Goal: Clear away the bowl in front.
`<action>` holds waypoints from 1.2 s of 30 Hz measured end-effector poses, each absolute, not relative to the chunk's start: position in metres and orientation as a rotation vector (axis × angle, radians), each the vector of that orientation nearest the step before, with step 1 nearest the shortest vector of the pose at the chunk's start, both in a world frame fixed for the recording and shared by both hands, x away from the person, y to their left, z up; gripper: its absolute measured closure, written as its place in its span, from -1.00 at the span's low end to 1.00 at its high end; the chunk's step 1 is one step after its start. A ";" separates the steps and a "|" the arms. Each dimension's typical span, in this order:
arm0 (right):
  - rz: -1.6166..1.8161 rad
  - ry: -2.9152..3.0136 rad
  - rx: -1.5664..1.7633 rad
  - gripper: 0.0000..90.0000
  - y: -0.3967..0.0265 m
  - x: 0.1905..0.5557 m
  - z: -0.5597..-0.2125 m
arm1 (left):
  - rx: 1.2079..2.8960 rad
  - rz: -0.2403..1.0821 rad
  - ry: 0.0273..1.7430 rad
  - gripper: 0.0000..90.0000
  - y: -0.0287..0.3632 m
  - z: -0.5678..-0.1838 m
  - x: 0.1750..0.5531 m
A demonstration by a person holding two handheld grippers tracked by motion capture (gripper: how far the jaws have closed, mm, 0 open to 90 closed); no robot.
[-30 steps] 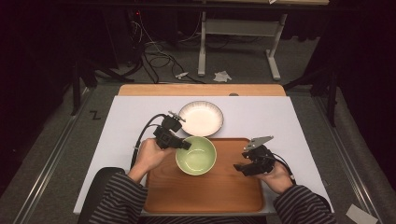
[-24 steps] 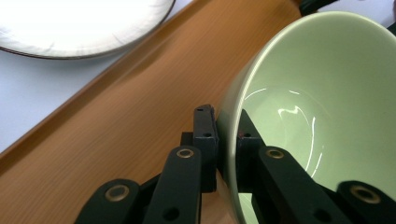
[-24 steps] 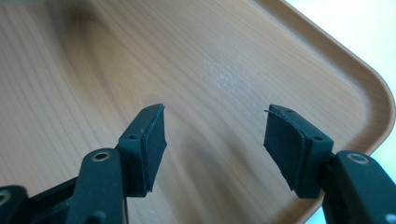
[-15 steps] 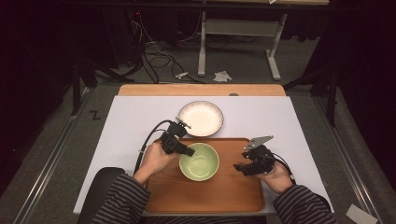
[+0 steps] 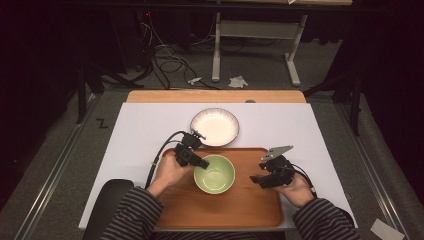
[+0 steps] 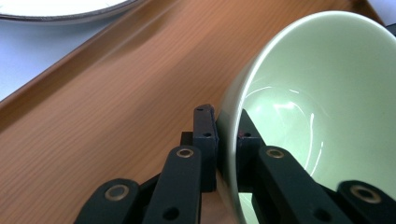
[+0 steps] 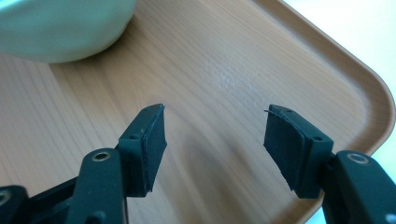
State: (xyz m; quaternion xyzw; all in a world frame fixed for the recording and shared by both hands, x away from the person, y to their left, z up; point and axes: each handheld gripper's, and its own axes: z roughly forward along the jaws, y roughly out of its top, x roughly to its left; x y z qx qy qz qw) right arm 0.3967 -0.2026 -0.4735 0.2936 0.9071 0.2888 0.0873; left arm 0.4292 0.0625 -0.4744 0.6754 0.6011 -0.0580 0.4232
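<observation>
From the high view, a green bowl [image 5: 214,173] sits on a wooden tray [image 5: 225,210] near the person's edge of a white-covered table [image 5: 135,130], in the tray's far left part. The left gripper [image 5: 201,163] reaches in from the left and meets the bowl's left rim, while the right gripper [image 5: 257,178] hovers over the right part of the tray, well apart from the bowl. A white plate [image 5: 215,127] lies on the table just beyond the tray's far edge. In the left gripper view, the two black jaws are clamped on the wall of the green bowl [image 6: 317,93], one pad on the outside and one inside against the glazed surface; the wooden tray [image 6: 93,116] runs beneath, and the rim of the white plate [image 6: 60,11] shows at the top left corner. In the right gripper view, the jaws stand wide apart with nothing between them, above bare wood of the tray [image 7: 224,70] near its rounded corner; the underside of the green bowl [image 7: 60,28] rests on the tray at the top left.
</observation>
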 end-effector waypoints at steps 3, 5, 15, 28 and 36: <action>0.856 2.704 0.878 -0.10 -0.202 0.397 -0.474 | 1.686 -0.140 1.509 0.86 0.062 -0.477 0.430; 0.860 2.701 0.873 -0.10 -0.202 0.397 -0.474 | 1.694 -0.142 1.512 0.86 0.063 -0.479 0.431; 0.860 2.707 0.874 -0.11 -0.202 0.397 -0.474 | 1.673 -0.147 1.525 0.86 0.064 -0.481 0.432; 0.858 2.710 0.877 -0.11 -0.202 0.396 -0.474 | 1.648 -0.121 1.530 0.85 0.061 -0.483 0.431; 0.858 2.712 0.875 -0.11 -0.202 0.396 -0.474 | 1.664 -0.045 1.503 0.85 0.058 -0.484 0.425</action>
